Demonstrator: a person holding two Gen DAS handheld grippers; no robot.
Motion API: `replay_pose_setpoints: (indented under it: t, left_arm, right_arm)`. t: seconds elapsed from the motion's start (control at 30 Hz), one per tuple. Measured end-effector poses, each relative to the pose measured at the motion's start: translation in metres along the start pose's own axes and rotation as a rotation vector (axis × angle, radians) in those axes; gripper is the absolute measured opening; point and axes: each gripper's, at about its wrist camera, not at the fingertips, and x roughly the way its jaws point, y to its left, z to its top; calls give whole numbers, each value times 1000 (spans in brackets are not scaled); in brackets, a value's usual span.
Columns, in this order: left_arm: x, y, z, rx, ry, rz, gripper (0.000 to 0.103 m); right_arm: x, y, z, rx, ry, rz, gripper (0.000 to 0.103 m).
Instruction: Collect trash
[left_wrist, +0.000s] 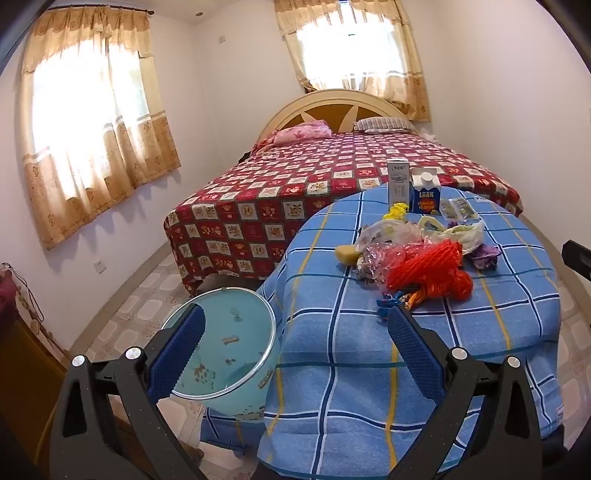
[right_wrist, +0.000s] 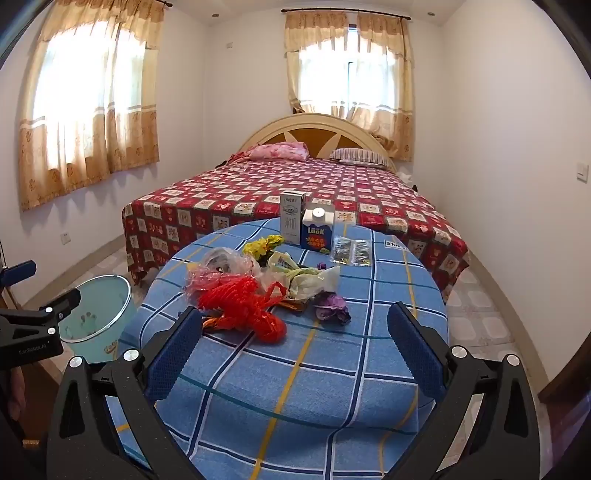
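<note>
A heap of trash lies on the round table with a blue checked cloth (right_wrist: 332, 369): a red net bag (right_wrist: 243, 306), clear plastic bags (right_wrist: 225, 264), a crumpled purple wrapper (right_wrist: 330, 308), yellow scraps (right_wrist: 264, 245), foil sachets (right_wrist: 351, 251), a white carton (right_wrist: 291, 218) and a blue carton (right_wrist: 317, 232). A light blue bin (left_wrist: 225, 354) stands on the floor left of the table. My left gripper (left_wrist: 295, 321) is open, hovering over the bin and the table's near edge. My right gripper (right_wrist: 295, 321) is open above the near table, short of the red net bag (left_wrist: 432, 267).
A bed with a red patterned cover (right_wrist: 295, 192) fills the room behind the table. Curtained windows (right_wrist: 92, 110) are on the left and back walls. Dark wooden furniture (left_wrist: 22, 369) stands at the left. Tiled floor (right_wrist: 480, 314) shows right of the table.
</note>
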Motion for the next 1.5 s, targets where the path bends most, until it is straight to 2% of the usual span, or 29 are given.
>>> replay_pose_setpoints:
  t: [1.5]
  left_arm:
    - [4, 8, -2, -9, -8, 30, 97]
  right_arm:
    - [9, 4, -7, 3, 6, 8, 98]
